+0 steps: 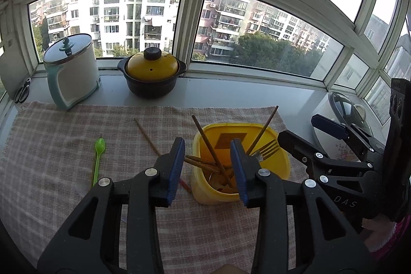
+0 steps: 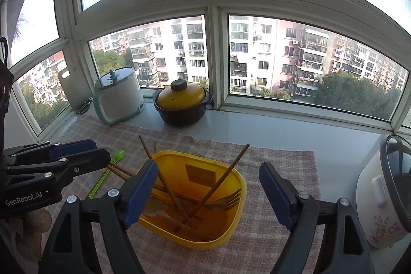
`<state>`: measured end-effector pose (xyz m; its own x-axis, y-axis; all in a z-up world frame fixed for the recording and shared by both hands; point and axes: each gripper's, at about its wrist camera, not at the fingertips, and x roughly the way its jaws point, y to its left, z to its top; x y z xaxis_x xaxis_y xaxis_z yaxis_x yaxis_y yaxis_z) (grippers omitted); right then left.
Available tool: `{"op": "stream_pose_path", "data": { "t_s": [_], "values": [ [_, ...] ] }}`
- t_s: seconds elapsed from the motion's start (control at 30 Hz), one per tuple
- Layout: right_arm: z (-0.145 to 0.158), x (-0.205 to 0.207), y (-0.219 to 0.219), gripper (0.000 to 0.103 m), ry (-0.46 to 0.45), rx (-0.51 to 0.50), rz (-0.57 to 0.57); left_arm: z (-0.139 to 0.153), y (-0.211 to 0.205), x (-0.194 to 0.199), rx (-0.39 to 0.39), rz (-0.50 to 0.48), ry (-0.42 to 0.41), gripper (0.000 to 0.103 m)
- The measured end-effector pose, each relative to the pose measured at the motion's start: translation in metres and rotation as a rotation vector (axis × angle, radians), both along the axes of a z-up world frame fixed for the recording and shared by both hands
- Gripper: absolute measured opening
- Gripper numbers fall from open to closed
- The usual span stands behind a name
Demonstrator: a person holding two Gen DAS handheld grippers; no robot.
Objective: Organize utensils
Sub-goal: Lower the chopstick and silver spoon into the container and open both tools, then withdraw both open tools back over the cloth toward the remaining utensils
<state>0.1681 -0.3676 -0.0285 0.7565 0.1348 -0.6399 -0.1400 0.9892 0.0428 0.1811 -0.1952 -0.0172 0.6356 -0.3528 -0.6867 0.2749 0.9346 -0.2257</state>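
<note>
A yellow plastic container stands on the checked cloth. Inside it lie several brown chopsticks and a fork. On the cloth to its left are a green plastic spoon and one loose chopstick. My left gripper hangs open just in front of the container's left part, its pads touching nothing. My right gripper is wide open over the container's near side, nothing held. Each gripper shows at the edge of the other's view.
At the back by the window stand a white electric pot with a teal handle and a black clay pot with a yellow lid. Scissors lie far left. A floral rice cooker stands right.
</note>
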Motion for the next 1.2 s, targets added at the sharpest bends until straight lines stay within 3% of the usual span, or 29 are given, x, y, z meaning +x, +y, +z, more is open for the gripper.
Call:
{"op": "stream_pose_path", "data": {
  "t_s": [0.4,0.67,0.93,1.07,1.2],
  "values": [
    [0.021,-0.027,0.03,0.096,-0.048,0.01,0.014,0.015,0.07,-0.016,-0.05,0.047,-0.022,0.037],
    [0.021,-0.04,0.052,0.098,-0.062,0.036,0.047,-0.001,0.148,-0.013,-0.049,0.168,0.003,0.037],
    [0.008,-0.043,0.09,0.098,-0.019,-0.002,0.162,-0.041,0.21,-0.005,-0.056,0.225,0.132,0.037],
    [-0.005,-0.045,0.11,0.098,0.029,-0.01,0.203,-0.064,0.221,0.004,-0.069,0.221,0.199,0.037],
    [-0.021,-0.043,0.125,0.09,0.097,0.009,0.225,-0.084,0.223,0.016,-0.081,0.181,0.25,0.037]
  ]
}}
